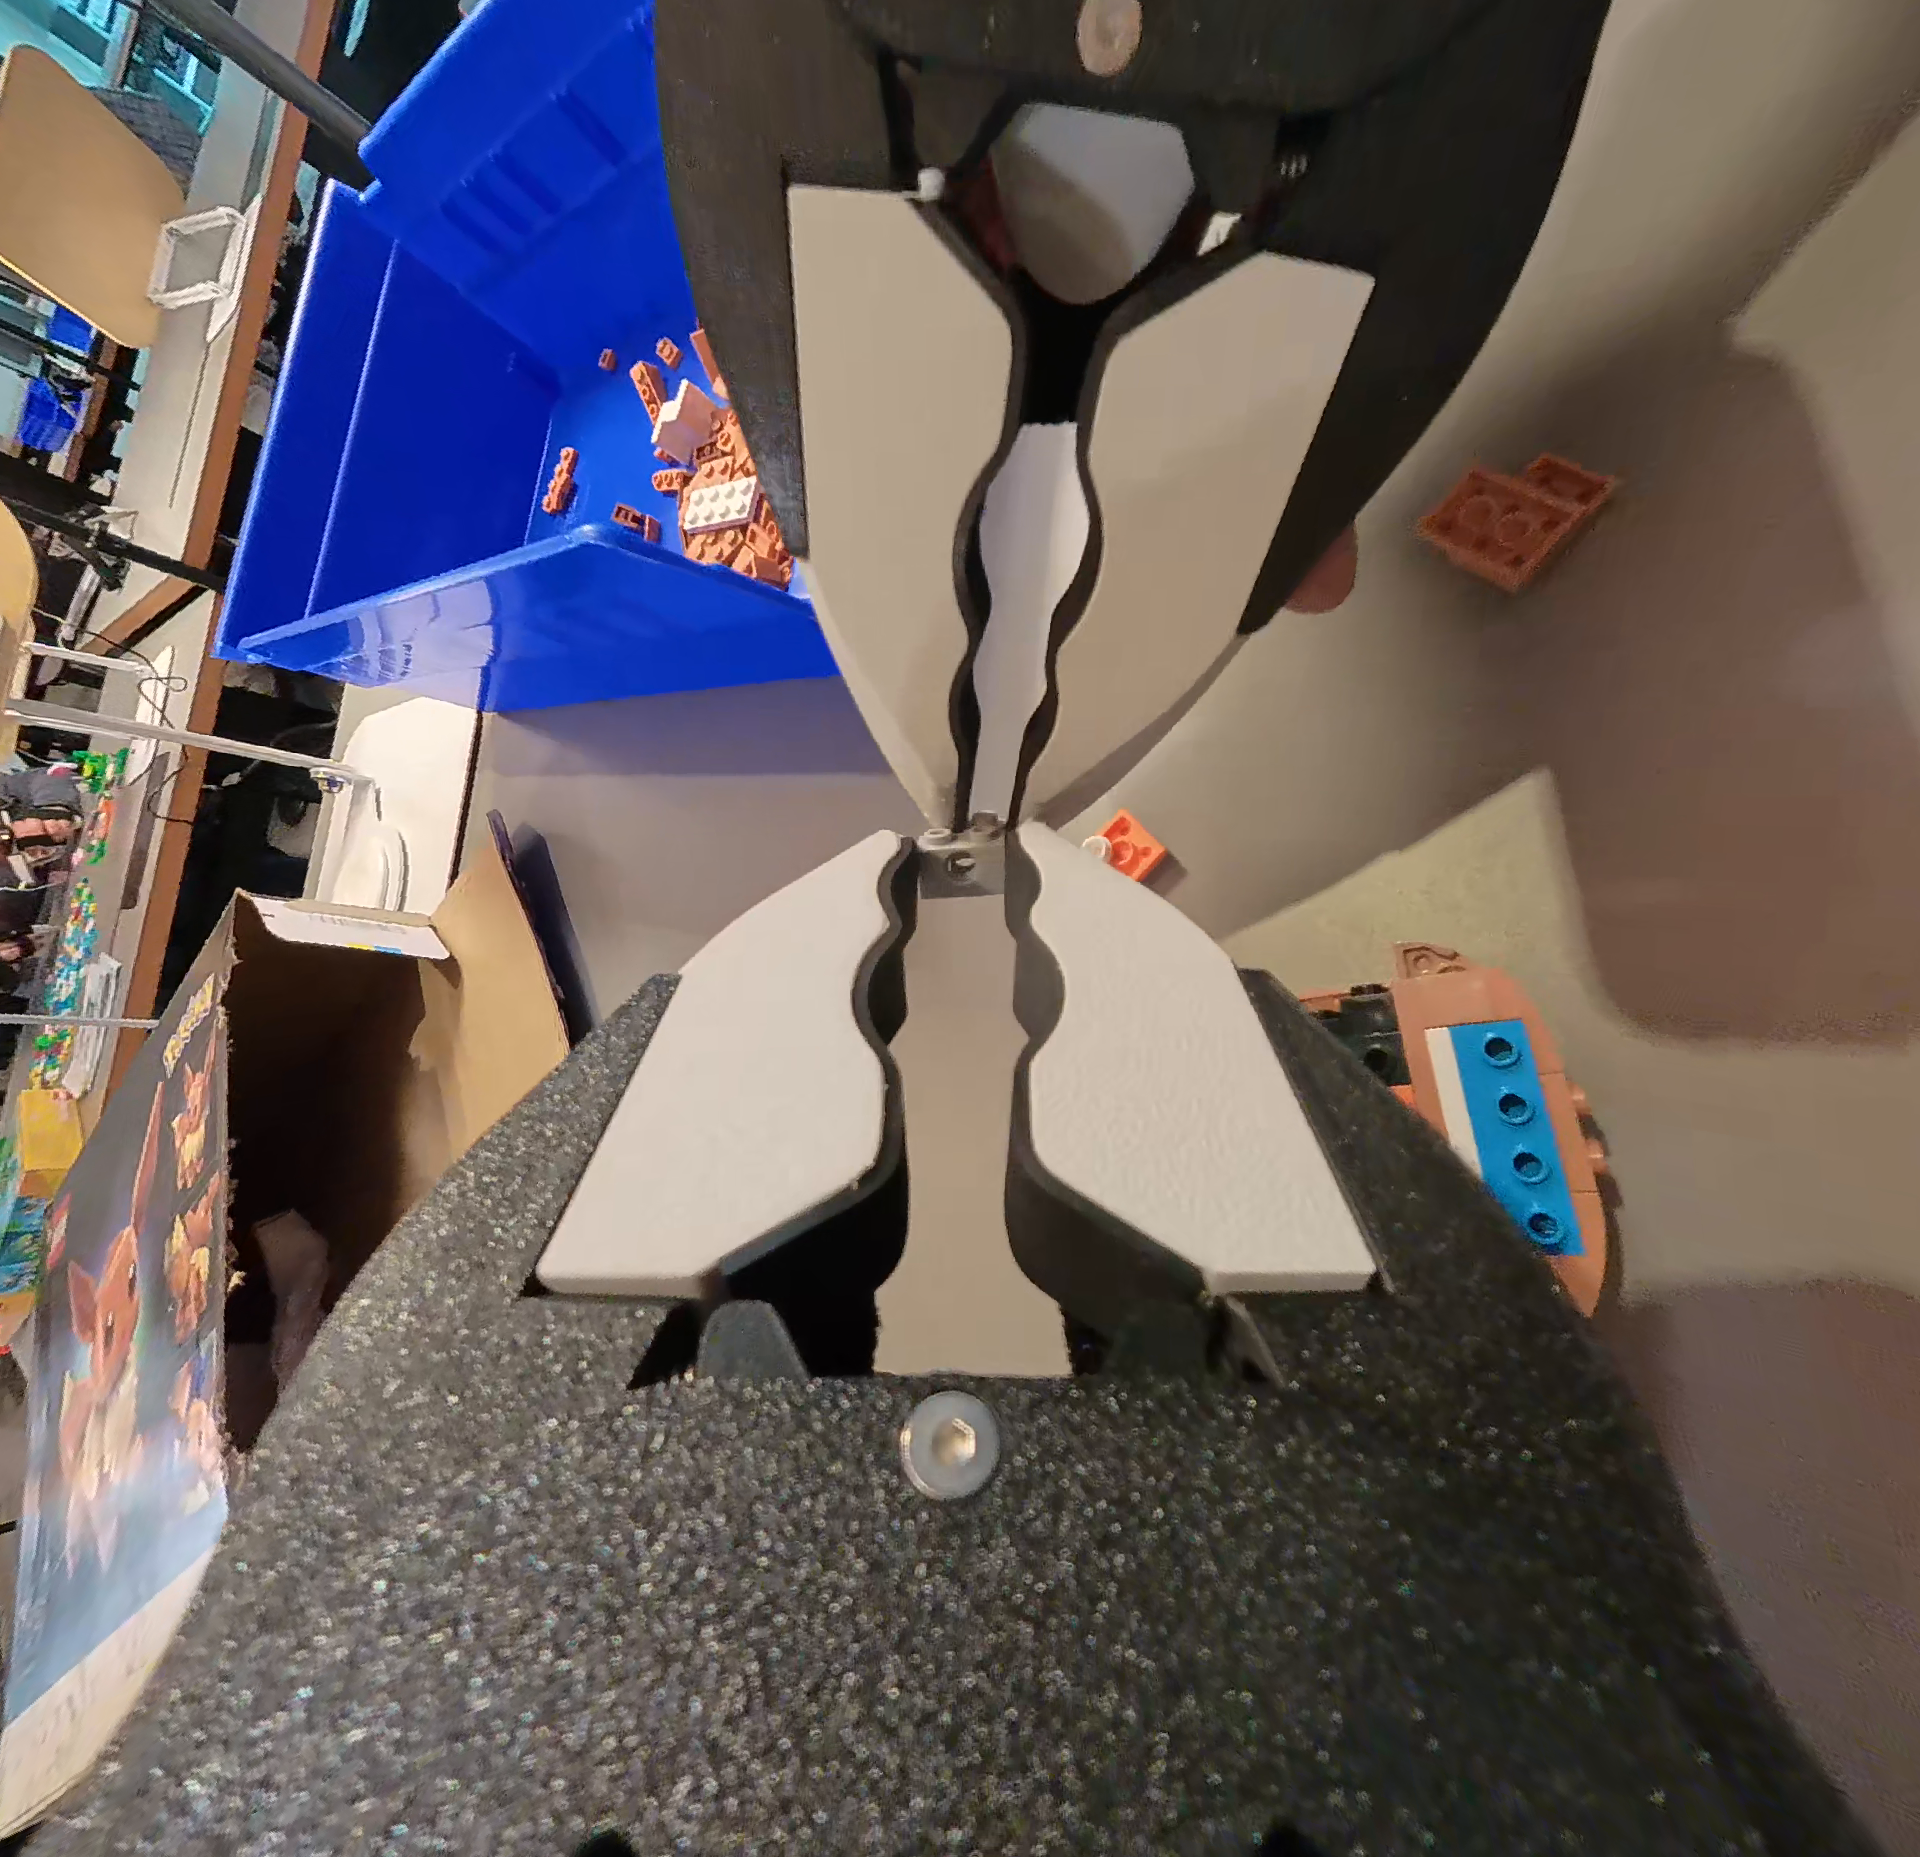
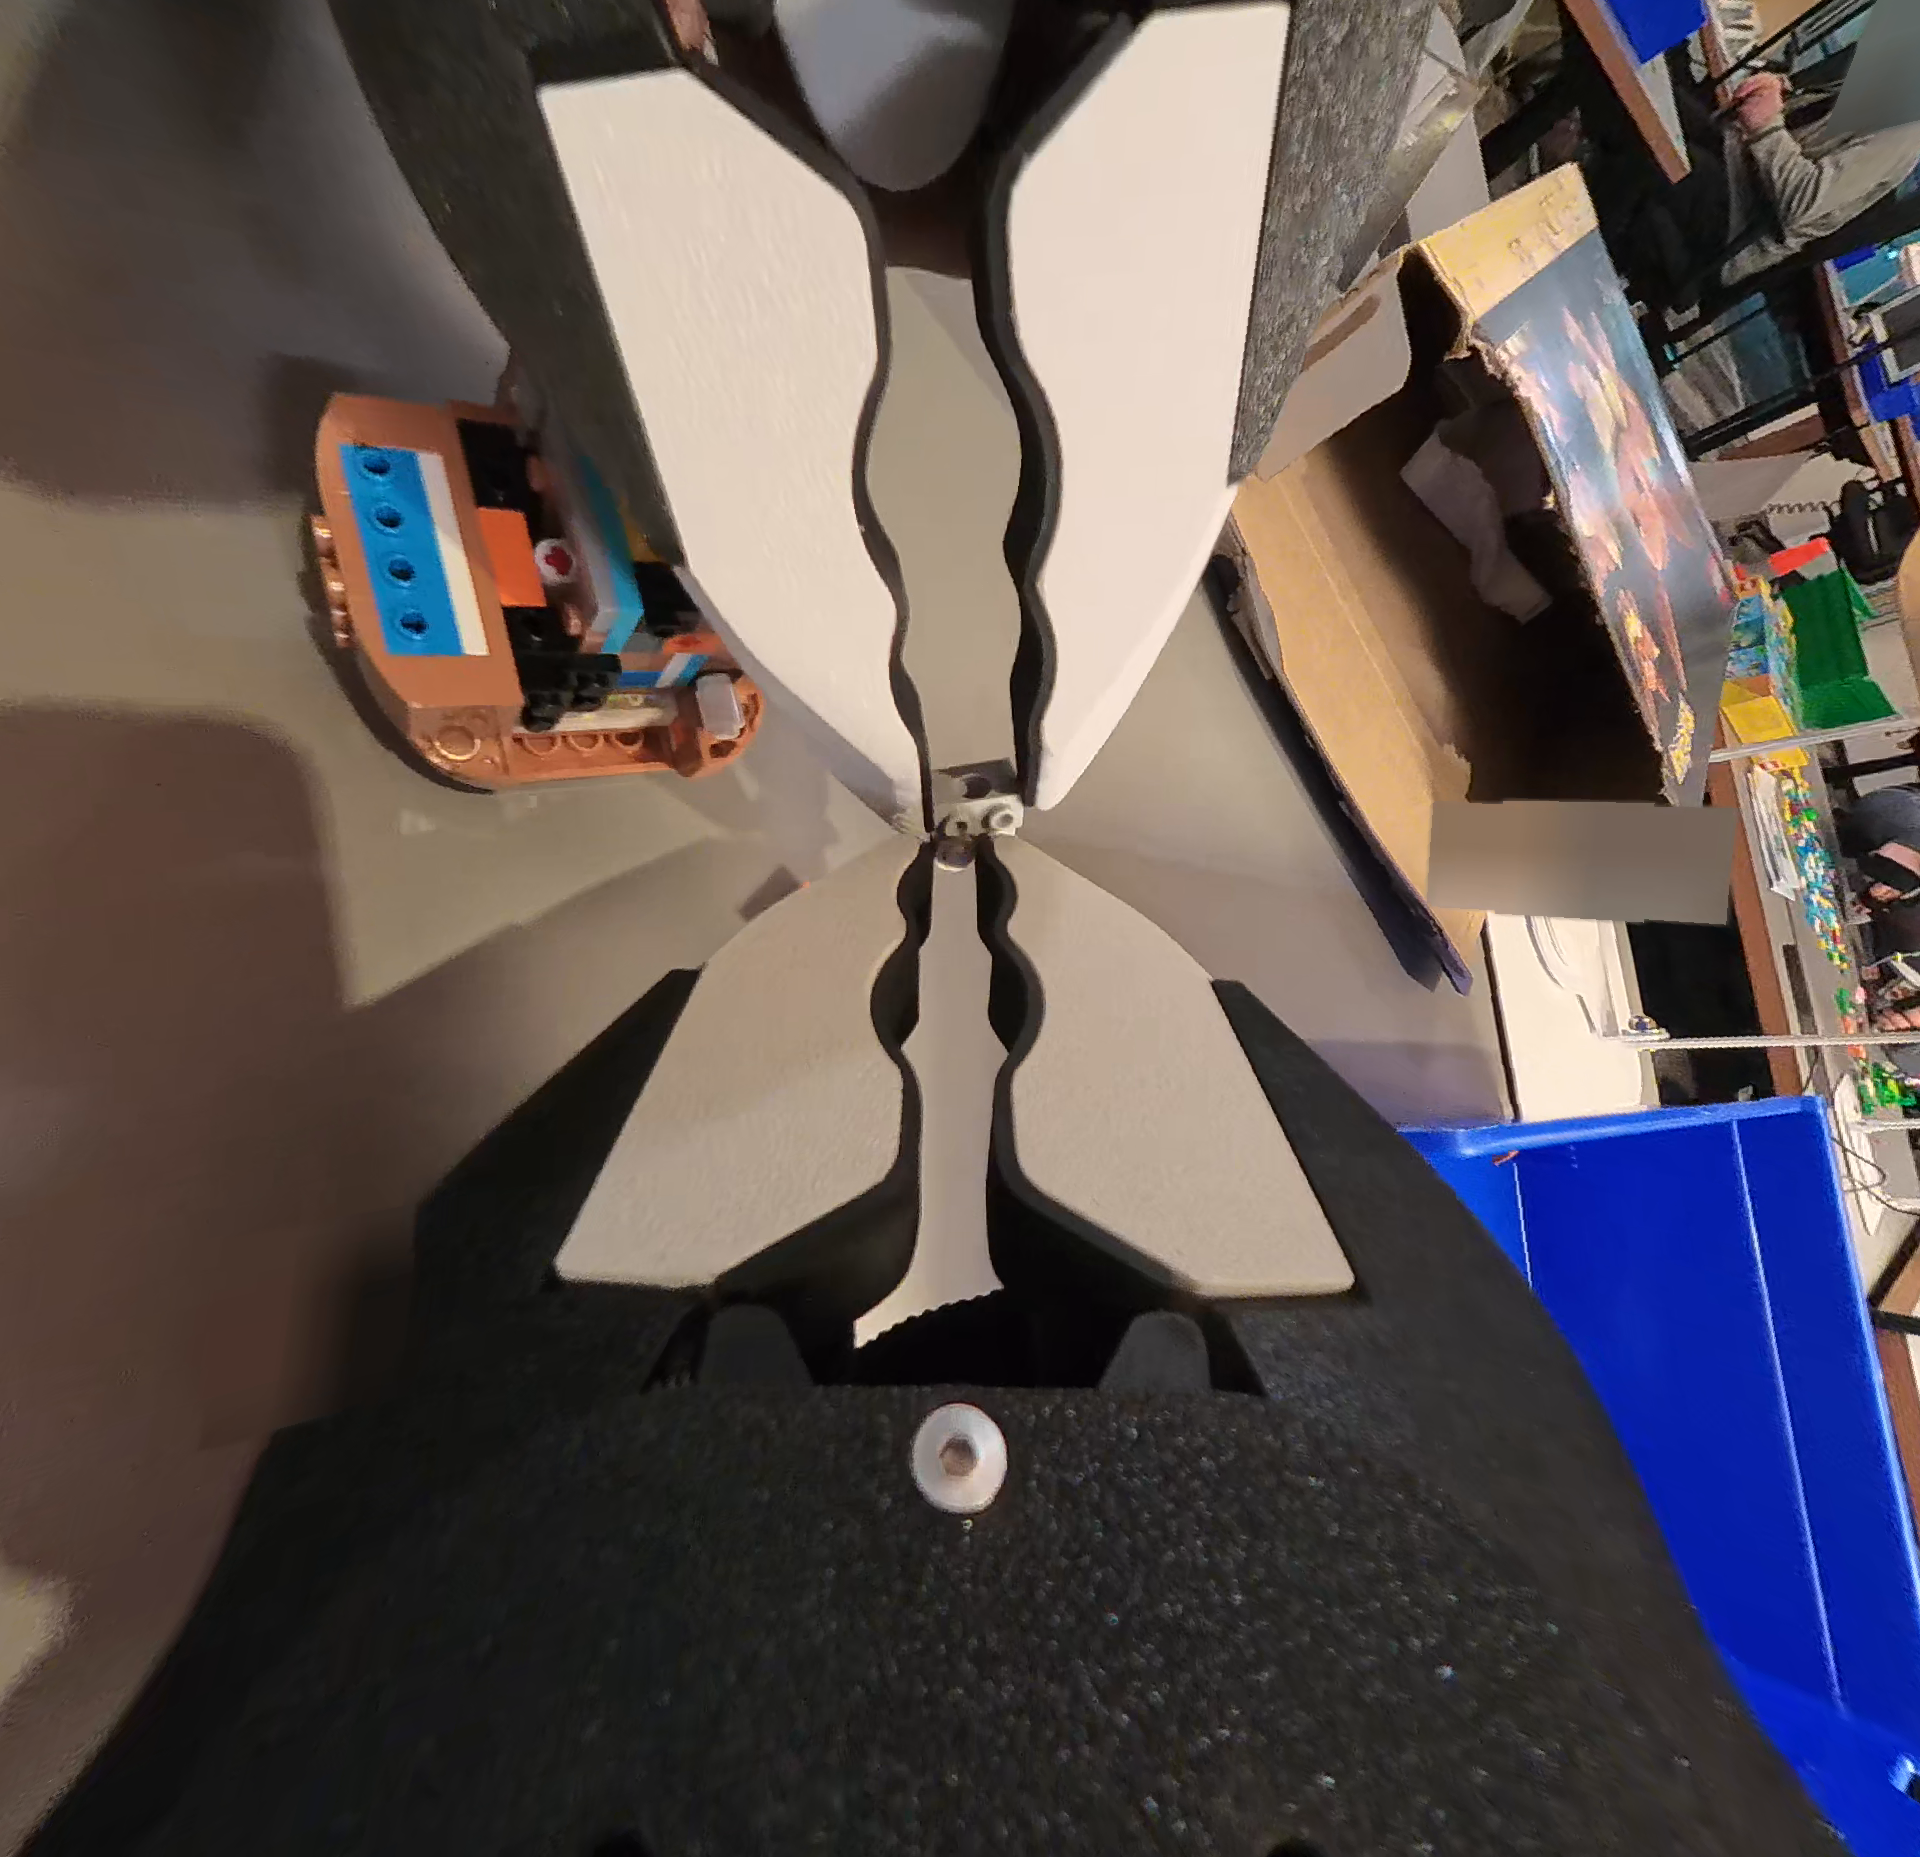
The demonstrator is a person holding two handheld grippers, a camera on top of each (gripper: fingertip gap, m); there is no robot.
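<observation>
My left gripper (image 1: 961,853) is shut on a small grey brick (image 1: 961,862) with a hole in its side. My right gripper (image 1: 982,818) comes in from the top of the left wrist view, tip to tip with the left one. In the right wrist view my right gripper (image 2: 956,857) is shut on a tiny grey piece (image 2: 956,855), pressed against the small grey brick (image 2: 982,815) in the left gripper (image 2: 977,784). Both are held above the grey table (image 2: 208,872).
A brown brick build with a blue brick (image 1: 1501,1132) (image 2: 457,581) lies on the table. A blue bin (image 1: 447,405) (image 2: 1714,1392) holds several brown bricks. An open cardboard box (image 1: 312,1132) (image 2: 1507,581) stands nearby. An orange brick (image 1: 1138,846) and brown plates (image 1: 1512,519) lie loose. The tips of both grippers are at nearly the same place.
</observation>
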